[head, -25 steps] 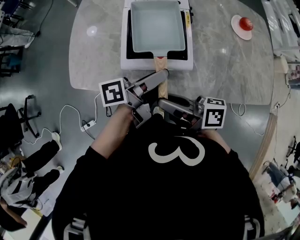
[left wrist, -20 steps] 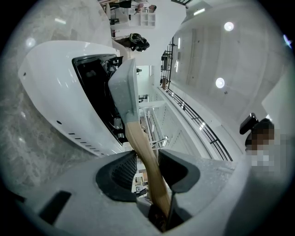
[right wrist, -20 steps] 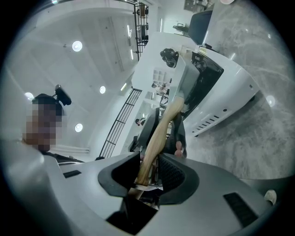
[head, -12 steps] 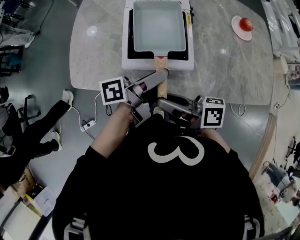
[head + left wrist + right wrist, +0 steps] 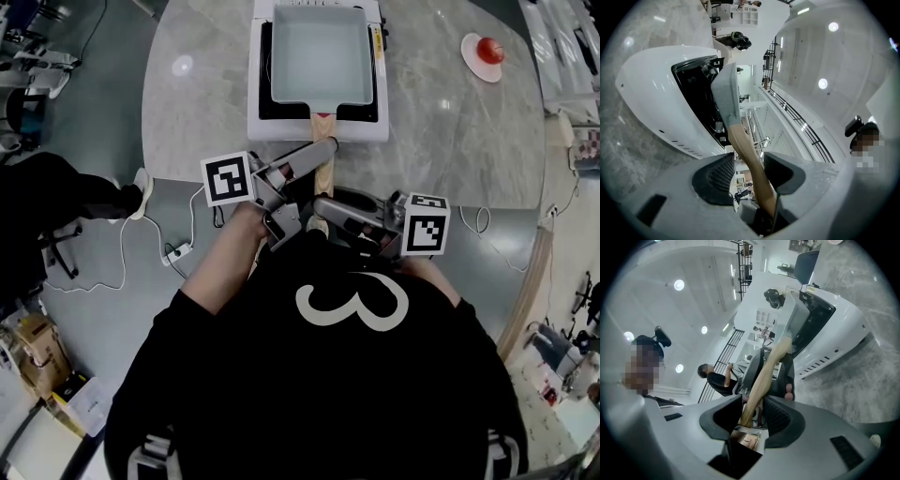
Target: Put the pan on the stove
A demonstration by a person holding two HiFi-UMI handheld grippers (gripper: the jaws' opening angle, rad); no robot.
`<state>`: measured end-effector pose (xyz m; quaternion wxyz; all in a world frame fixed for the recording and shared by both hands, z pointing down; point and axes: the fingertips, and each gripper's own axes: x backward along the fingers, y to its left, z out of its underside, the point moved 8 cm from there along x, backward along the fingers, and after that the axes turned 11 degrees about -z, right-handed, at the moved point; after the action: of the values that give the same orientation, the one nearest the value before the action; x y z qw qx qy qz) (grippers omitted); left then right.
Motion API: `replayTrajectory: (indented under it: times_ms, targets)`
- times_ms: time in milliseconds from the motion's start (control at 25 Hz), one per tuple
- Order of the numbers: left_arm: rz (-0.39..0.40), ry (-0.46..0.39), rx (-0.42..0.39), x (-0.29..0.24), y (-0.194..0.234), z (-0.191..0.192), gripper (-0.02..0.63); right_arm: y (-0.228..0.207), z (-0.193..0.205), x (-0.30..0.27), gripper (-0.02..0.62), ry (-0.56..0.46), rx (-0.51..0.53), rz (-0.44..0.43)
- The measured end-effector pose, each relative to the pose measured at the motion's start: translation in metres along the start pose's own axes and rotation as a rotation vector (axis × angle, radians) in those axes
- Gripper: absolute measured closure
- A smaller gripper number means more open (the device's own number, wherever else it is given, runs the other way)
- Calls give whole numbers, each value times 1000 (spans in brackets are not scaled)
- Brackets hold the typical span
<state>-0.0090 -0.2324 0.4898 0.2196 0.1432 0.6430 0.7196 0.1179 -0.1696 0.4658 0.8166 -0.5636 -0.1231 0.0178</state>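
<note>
head view: pale rectangular pan [image 5: 319,52] sits on the white portable stove [image 5: 264,120] on a marble table [image 5: 450,141]; its wooden handle [image 5: 324,169] points back toward the near table edge, where both grippers meet it. left gripper view: left gripper [image 5: 749,161], jaws apart and just been opening, handle lying loose between the pads. right gripper view: right gripper [image 5: 753,401], jaws clamped on the handle's end.

The matt grey pan [image 5: 321,52] has a smooth wooden handle [image 5: 324,176]; the white stove [image 5: 281,129] is glossy, the marbled table [image 5: 450,131] polished.
</note>
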Motion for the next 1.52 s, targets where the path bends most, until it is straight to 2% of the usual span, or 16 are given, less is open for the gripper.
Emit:
replayTrajectory:
  times_ms: [280, 720, 840, 1080, 1240, 1400, 1480, 1520]
  targets:
    - [-18, 14, 5, 4, 3, -1, 379, 3, 2, -2, 477, -19, 31, 36]
    - [-55, 50, 20, 20, -2, -6, 357, 5, -5, 5, 431, -121, 86, 175]
    - [-66, 68, 9, 24, -5, -6, 351, 8, -10, 10, 428, -147, 133, 222]
    - [-102, 95, -80, 34, -13, -8, 351, 20, -17, 24, 428, -187, 261, 318]
    - [-132, 111, -212, 50, -22, -6, 353, 40, -18, 24, 428, -216, 373, 356]
    - [-154, 123, -361, 69, -41, 2, 356, 65, -11, 14, 454, -200, 476, 353]
    - [-147, 123, -438, 79, -55, 6, 386, 79, -6, 7, 477, -184, 535, 346]
    - [-134, 123, -475, 85, -64, 10, 445, 87, -3, 3, 491, -177, 566, 336]
